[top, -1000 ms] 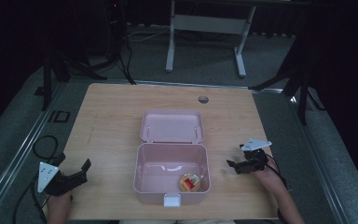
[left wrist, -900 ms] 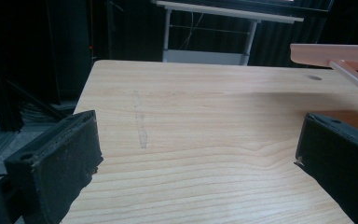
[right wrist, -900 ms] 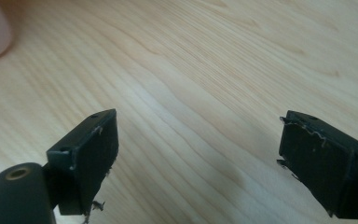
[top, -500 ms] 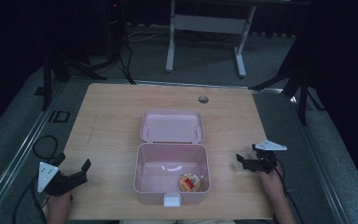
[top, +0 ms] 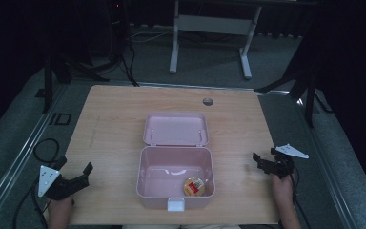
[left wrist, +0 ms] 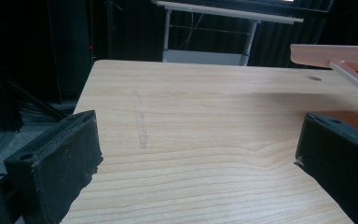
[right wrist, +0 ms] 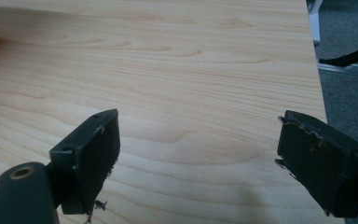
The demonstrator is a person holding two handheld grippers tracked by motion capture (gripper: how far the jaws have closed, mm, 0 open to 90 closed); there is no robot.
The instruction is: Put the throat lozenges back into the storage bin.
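A pink plastic box (top: 145, 176) stands open at the middle front of the wooden table (top: 114, 119), its lid (top: 176, 129) laid back behind it. Inside, at the front right corner, lies a small round cup with an orange and red top (top: 194, 186). My left gripper (top: 76, 176) rests open at the table's front left, apart from the box; in the left gripper view the lid's edge (left wrist: 335, 53) shows at the upper right. My right gripper (top: 263, 161) hangs open near the table's right edge, with bare wood between its jaws (right wrist: 196, 140).
A round cable hole (top: 208, 101) sits at the back of the table. Behind the table stands a white metal frame (top: 209, 28) on grey floor. Cables (top: 43, 148) trail along the left side. Dark stands (top: 305, 76) flank the table's back corners.
My right gripper has moved to the right, away from the box and toward the table's right edge. The left gripper has stayed in place.
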